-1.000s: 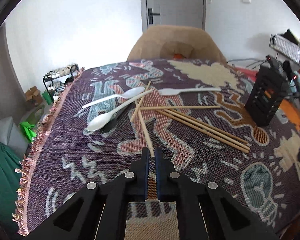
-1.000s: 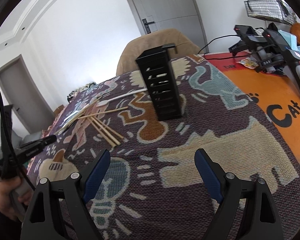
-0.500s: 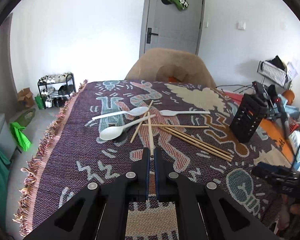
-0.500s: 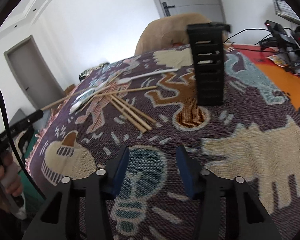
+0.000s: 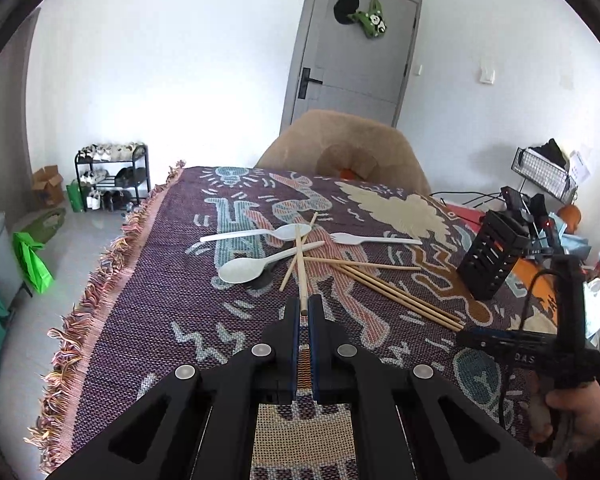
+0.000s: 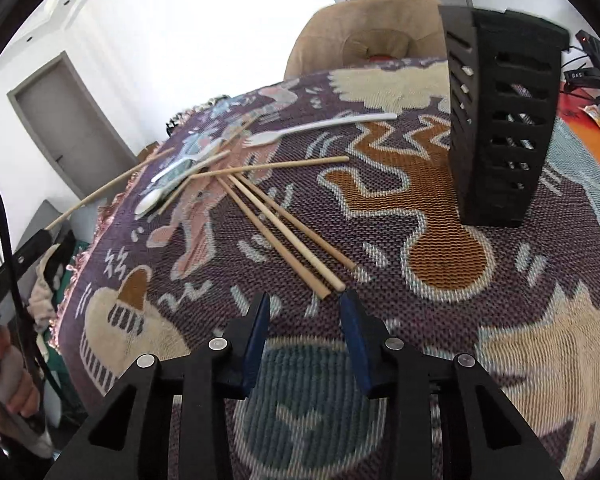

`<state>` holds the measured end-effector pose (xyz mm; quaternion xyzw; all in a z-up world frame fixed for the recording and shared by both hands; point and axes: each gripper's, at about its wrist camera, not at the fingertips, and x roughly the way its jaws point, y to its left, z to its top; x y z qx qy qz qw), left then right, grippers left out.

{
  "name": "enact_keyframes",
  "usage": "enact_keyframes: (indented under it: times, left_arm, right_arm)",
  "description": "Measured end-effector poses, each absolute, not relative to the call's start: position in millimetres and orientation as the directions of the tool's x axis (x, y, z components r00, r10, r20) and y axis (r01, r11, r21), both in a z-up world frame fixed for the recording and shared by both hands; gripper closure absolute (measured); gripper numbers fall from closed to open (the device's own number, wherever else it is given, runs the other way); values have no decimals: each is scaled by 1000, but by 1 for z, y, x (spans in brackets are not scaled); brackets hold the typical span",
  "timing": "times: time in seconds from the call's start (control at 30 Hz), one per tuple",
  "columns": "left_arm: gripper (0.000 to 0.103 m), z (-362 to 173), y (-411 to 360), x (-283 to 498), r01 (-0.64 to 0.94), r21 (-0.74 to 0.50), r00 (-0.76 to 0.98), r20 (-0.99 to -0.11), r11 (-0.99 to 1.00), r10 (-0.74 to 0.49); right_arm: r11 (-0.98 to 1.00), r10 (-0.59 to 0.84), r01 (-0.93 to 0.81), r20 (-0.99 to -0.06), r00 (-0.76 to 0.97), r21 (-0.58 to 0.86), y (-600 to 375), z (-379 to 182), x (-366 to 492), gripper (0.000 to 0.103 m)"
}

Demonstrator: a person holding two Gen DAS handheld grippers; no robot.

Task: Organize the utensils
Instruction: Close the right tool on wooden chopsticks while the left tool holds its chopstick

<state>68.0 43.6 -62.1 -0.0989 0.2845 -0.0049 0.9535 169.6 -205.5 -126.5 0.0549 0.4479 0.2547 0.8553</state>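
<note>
Your tabletop (image 5: 172, 280) under the patterned cloth carries one black slotted holder (image 6: 500, 120) standing upright at the right, three white plastic utensils (image 5: 244, 268) and six wooden chopsticks in a loose crossed heap. Your left tool (image 5: 304, 312) is clenched on one chopstick (image 5: 300, 264), its far end over the heap. Your right tool (image 6: 304, 304) has just been closing with nothing between its pads, just short of three chopsticks (image 6: 284, 232); something dark under the spoons is too hidden to name.

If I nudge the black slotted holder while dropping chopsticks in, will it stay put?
Probably not firmly. The black holder is tall on a small base, so it may tip. It looks like empty slotted plastic, likely light. The woven cloth under it may resist sliding, which would favour tipping.
</note>
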Motion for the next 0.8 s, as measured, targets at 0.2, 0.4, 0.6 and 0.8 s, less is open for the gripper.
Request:
enact_keyframes:
  times: [0.2,0.4,0.6,0.8]
  left_arm:
    - [99,-65,50,69,-53,-199,837,-544,979,-65]
    - [99,-65,52,67,-57,-199,837,-544,978,-61]
    - [99,-59,47,64,-44,-186,843,-535,982,-64]
    - [99,-47,34,60,-14,-162,851,-521,987,-73]
  right_arm:
    - [863,482,-401,-742,467,308,-196,-127,179,66]
    - [875,434,-430,-755,492,222,-186,-128,173,80]
    - [858,461,-457,-745,482,235,-196,-125,161,98]
    - [839,508,-473,-697,506,268,-211,-105,140,99]
